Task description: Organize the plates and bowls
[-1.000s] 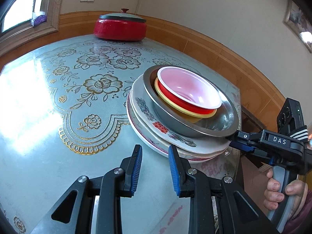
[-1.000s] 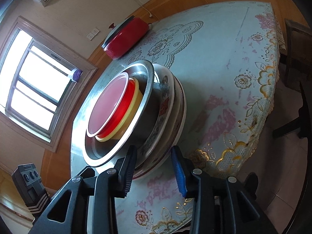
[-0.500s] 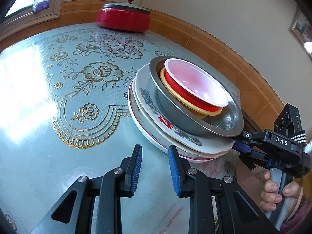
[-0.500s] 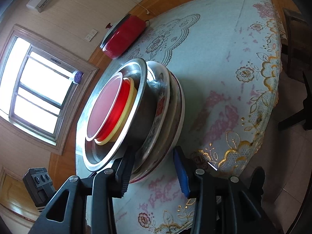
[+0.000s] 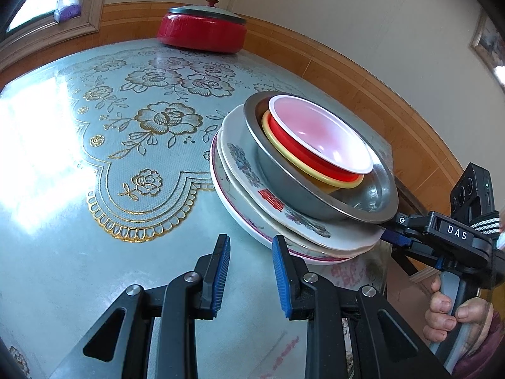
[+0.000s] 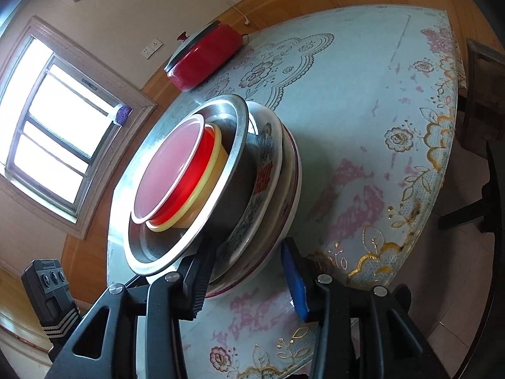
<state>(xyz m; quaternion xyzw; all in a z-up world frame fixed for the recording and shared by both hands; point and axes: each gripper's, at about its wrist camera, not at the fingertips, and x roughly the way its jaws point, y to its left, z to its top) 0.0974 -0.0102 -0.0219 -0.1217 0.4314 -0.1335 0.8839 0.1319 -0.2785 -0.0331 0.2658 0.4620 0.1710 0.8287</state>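
Gripping the rim of our stack of plates [image 5: 252, 170] is the right claw [image 6: 249, 271] — its fingers straddle the edge of the plates, one above and one below, and in the left wrist view it reaches in from four o'clock. The stack tilts, its far edge raised off the tabletop [image 5: 63, 221]. On the plates sits a steel bowl [image 5: 284, 183], and nested inside it a yellow bowl [image 5: 315, 175], a red bowl [image 5: 303, 150] and a white-rimmed pink bowl [image 5: 318, 135] on top. Our left claw [image 5: 251, 273] hangs just beside the stack at its seven o'clock edge, jaws moderately apart and holding nothing — the right-hand blue pad lies very close to the lowest plate's rim; contact we cannot tell. Well apart at eleven o'clock, a red lidded pot [image 5: 202, 31] stands at the tabletop's far edge.
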